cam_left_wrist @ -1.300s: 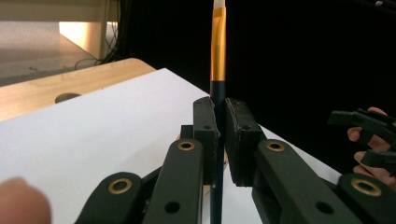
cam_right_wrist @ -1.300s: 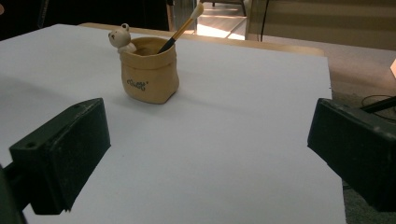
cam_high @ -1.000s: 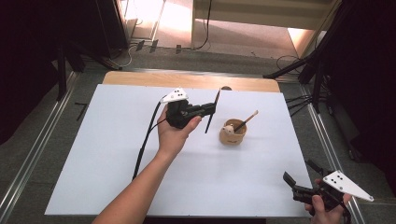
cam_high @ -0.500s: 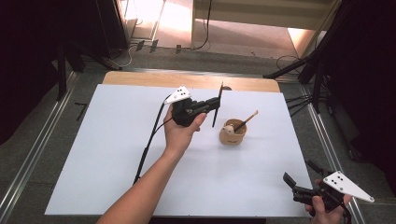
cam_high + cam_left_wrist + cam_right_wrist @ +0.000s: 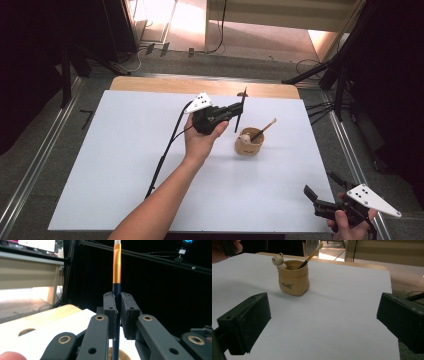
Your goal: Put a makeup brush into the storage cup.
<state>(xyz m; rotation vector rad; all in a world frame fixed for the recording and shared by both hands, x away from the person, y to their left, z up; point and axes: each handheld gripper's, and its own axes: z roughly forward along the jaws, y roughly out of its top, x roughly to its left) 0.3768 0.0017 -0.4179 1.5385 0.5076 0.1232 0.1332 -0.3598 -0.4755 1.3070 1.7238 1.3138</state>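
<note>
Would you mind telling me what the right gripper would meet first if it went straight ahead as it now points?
Probably the pot: it stands ahead of the open right gripper, slightly left of centre, with bare sheet between.

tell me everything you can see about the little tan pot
The tan pot looks like a soft-sided sack of clay or ceramic, with a rolled rim and small dark lettering on its front. A tiny pale bear figure peeks over its rim. It stands upright on the white table, and one brush leans inside it.
</note>
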